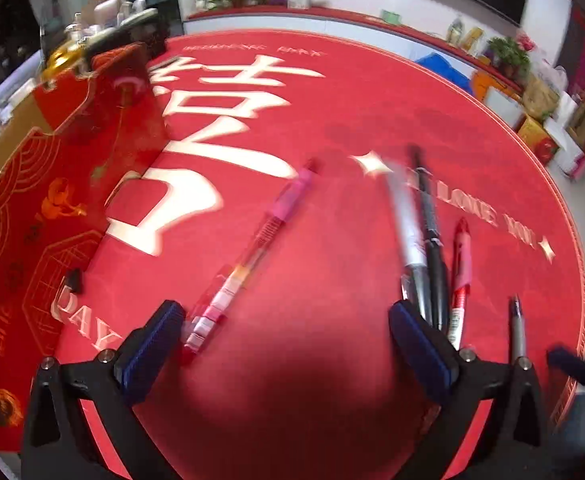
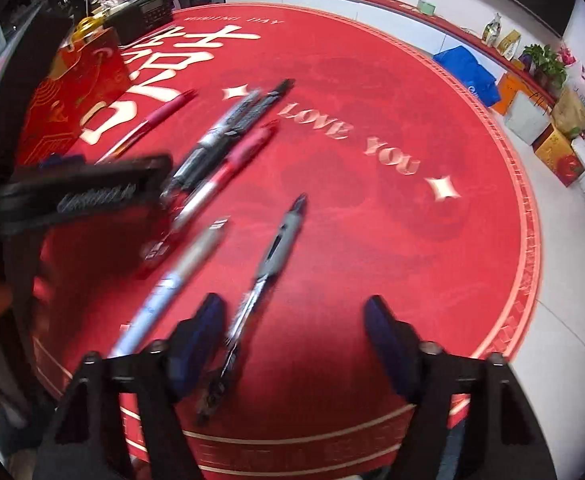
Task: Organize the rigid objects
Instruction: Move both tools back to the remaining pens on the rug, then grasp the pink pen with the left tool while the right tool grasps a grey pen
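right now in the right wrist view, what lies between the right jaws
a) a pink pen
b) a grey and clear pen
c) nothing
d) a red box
b: the grey and clear pen runs down between the two open pads of the right gripper, beside the left pad.

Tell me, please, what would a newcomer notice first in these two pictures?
First the round red tablecloth with large white characters and "LOVE YOU". Next, several pens lie loose on it: a pink pen at the left, a grey pen near the open right gripper.
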